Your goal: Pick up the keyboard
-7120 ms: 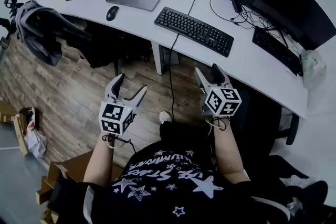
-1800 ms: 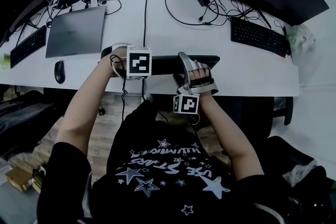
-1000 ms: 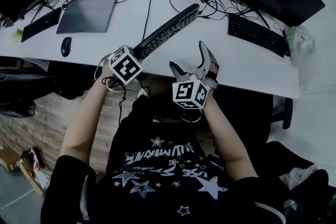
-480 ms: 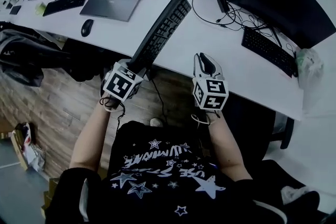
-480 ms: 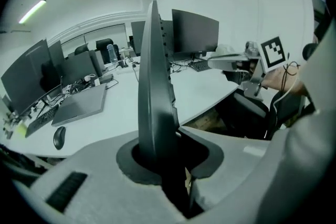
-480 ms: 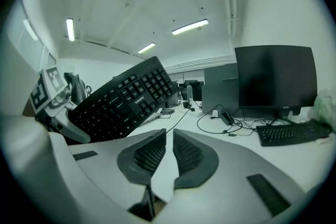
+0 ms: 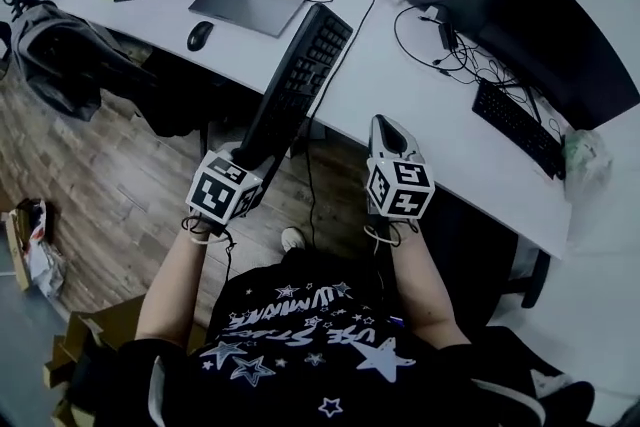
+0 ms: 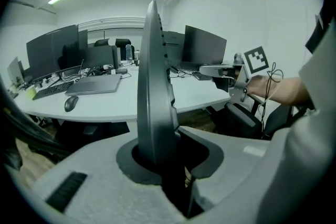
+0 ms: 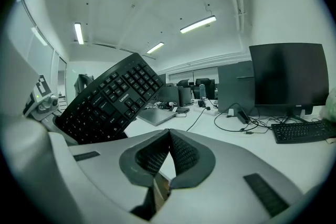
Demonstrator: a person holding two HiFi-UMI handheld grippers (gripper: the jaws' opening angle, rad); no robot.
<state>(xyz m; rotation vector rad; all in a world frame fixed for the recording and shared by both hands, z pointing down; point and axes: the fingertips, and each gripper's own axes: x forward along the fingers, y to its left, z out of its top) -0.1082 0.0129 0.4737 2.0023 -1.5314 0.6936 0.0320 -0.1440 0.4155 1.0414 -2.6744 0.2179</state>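
Now keyboard (image 8: 152, 86) edge-on, upright, within the left claw (image 8: 164, 157).

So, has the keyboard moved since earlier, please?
Yes: the keyboard has swung off the desk, near end past its front edge, in the left tongs.

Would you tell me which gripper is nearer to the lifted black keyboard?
Left. The left gripper clamps the keyboard at its near end; the right gripper, shut, sits apart beside it.
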